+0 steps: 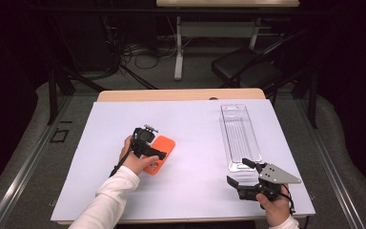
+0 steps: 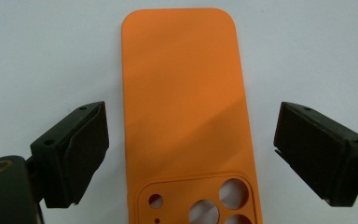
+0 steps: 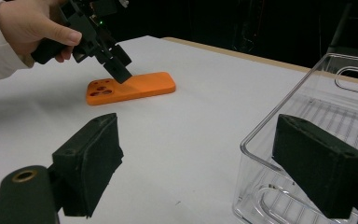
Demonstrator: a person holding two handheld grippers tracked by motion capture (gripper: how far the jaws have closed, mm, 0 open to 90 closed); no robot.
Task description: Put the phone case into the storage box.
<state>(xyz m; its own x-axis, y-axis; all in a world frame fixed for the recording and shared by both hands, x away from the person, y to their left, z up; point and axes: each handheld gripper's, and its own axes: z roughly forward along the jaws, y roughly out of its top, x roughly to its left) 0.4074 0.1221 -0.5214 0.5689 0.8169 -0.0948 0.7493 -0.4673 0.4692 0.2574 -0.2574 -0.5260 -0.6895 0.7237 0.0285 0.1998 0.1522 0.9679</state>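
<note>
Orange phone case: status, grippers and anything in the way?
Left gripper open, jaws either side of orange phone case. Case flat on white mat, ungrasped. Right gripper open by clear plastic tray. Nothing in the way.

The left hand-held gripper (image 1: 158,153) points down and forward, tilted steeply, its jaws spread wide apart with nothing between the pads. The left hand (image 1: 134,161) grips its handle, and a white sleeve (image 1: 108,200) covers the forearm that reaches in from below. The right hand-held gripper (image 1: 238,172) lies nearly level and low, aimed toward the left, jaws likewise wide apart. The right hand (image 1: 276,206) holds it from behind.
</note>
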